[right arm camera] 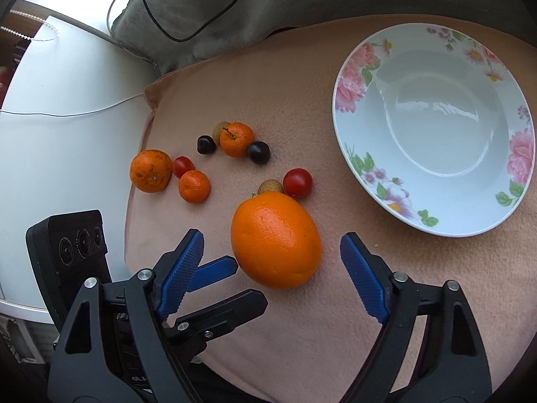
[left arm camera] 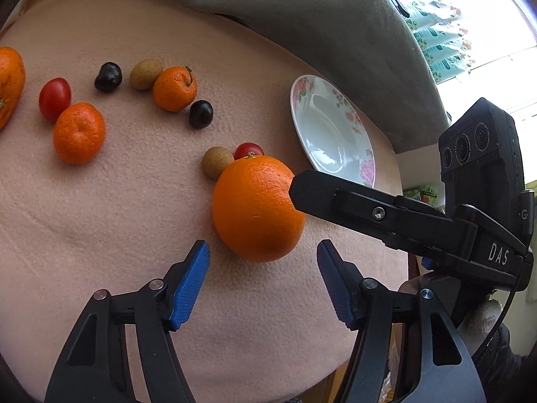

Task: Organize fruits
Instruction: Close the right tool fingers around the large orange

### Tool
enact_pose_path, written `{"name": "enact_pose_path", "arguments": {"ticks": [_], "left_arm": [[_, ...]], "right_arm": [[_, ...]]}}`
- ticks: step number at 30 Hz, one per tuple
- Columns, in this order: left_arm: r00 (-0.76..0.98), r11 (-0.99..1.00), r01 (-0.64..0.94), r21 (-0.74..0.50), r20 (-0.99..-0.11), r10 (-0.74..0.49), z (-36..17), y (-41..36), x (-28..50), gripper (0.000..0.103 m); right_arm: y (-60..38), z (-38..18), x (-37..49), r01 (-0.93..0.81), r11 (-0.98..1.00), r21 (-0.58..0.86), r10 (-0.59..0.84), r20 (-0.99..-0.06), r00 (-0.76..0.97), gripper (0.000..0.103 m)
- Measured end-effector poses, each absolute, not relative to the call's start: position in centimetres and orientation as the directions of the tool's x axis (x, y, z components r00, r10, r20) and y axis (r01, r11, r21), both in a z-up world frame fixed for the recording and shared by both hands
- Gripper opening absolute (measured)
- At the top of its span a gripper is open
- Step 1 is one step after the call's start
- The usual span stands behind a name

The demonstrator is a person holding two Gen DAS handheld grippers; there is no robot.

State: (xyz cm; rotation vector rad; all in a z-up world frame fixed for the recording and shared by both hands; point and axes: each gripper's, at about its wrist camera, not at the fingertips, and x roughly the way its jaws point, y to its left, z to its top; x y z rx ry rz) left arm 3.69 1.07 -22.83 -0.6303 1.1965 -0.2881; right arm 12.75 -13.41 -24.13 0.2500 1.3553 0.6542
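A large orange (left arm camera: 256,208) (right arm camera: 275,240) lies on the peach cloth. My left gripper (left arm camera: 263,282) is open, its blue pads just short of the orange. My right gripper (right arm camera: 273,270) is open too, its pads on either side of the orange's near half; one of its fingers (left arm camera: 322,191) touches the orange from the right in the left wrist view. A floral white plate (left arm camera: 330,127) (right arm camera: 433,127) lies empty to the right. Mandarins (left arm camera: 79,132) (left arm camera: 174,89), cherry tomatoes (left arm camera: 54,98) (right arm camera: 297,182), dark cherries (left arm camera: 200,114) and small brown fruits (left arm camera: 217,162) lie scattered behind.
A grey cushion (right arm camera: 268,3) with a black cable lies behind the cloth. A white surface (right arm camera: 67,134) borders the cloth on the left. The cloth's edge (left arm camera: 399,174) drops off just past the plate.
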Motion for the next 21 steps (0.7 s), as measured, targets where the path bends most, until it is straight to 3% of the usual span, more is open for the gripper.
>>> {"name": "enact_pose_path", "arguments": {"ticks": [21], "left_arm": [[0.347,0.795,-0.096,-0.599,-0.769,-0.538,-23.3,-0.2,5.4,0.055]], "right_arm": [[-12.9,-26.3,13.1,-0.278,0.783,0.557,0.58,-0.814,0.002,0.068]]}}
